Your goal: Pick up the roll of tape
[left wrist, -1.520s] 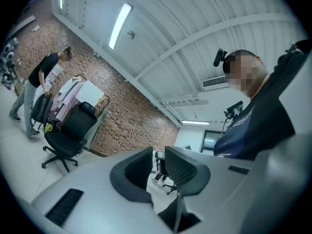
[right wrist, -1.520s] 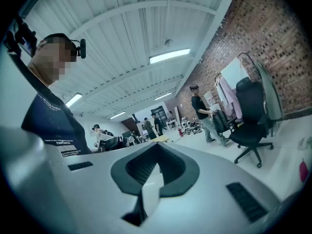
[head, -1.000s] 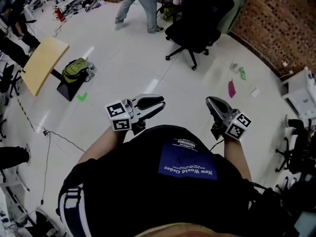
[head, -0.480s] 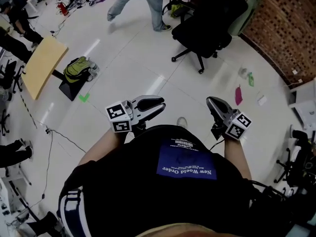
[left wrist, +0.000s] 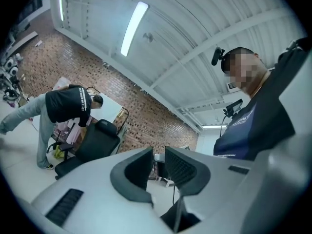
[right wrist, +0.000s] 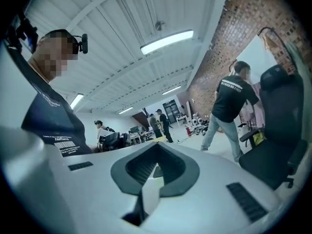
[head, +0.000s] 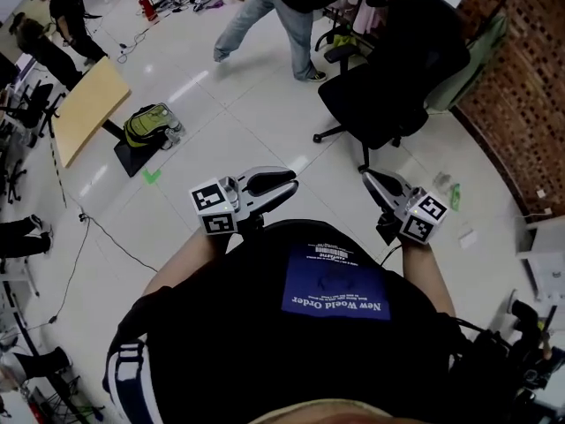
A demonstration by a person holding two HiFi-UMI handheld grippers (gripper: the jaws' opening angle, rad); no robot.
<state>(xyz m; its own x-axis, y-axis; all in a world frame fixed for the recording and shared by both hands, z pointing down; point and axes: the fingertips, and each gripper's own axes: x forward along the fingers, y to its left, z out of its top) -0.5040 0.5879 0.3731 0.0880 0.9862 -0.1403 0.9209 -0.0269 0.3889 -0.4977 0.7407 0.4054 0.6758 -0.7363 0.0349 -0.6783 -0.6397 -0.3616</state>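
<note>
The roll of tape is out of sight, your shirt hiding the near floor, your left gripper holds its ribbed grey fingers slightly apart, empty, your right gripper pinched together on nothing.

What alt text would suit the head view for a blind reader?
Seen from above, a person holds a tool in each hand, left tool open, right tool shut, over a white floor; no tape in sight.
</note>
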